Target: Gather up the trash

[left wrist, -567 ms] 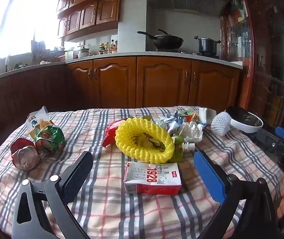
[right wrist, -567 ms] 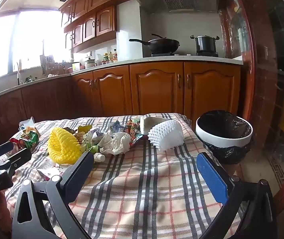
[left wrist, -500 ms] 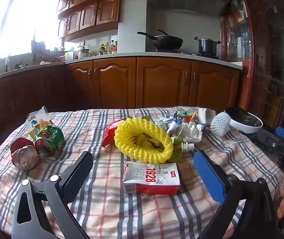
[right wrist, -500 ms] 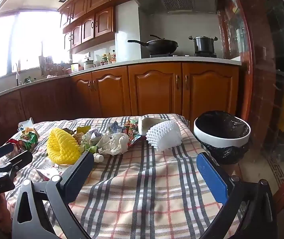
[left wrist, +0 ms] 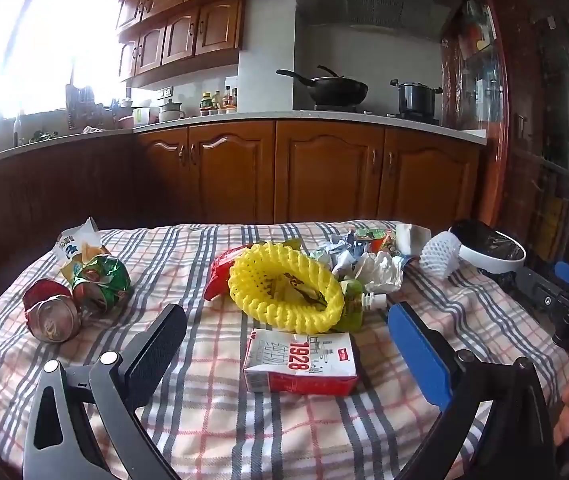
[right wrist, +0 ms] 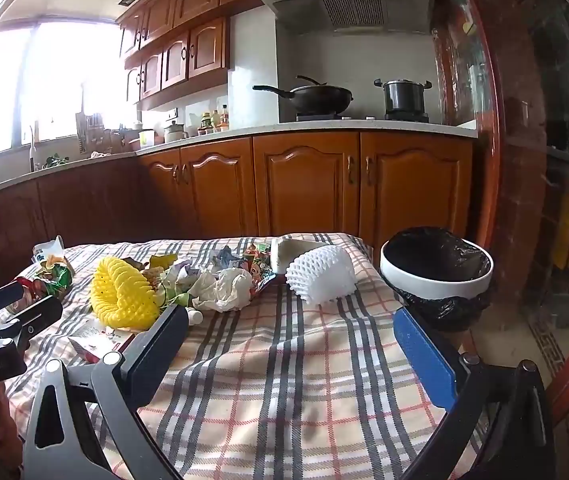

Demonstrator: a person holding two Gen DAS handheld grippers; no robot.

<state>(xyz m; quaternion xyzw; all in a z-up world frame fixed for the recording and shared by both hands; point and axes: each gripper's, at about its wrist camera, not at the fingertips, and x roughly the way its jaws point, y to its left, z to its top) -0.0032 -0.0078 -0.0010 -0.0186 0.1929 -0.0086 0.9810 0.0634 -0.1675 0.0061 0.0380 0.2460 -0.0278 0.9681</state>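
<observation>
Right claw [right wrist: 288, 354] gapes over bare tablecloth [right wrist: 284, 380].

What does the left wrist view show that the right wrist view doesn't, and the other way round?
Only the left wrist view shows the crushed red can in full and the top of the 1928 carton, lying between the open left gripper fingers.

Only the right wrist view shows the whole bin with its black liner, beside the table, and bare cloth between the open right gripper fingers.

Both show the yellow foam net, the white foam net and crumpled paper.
</observation>
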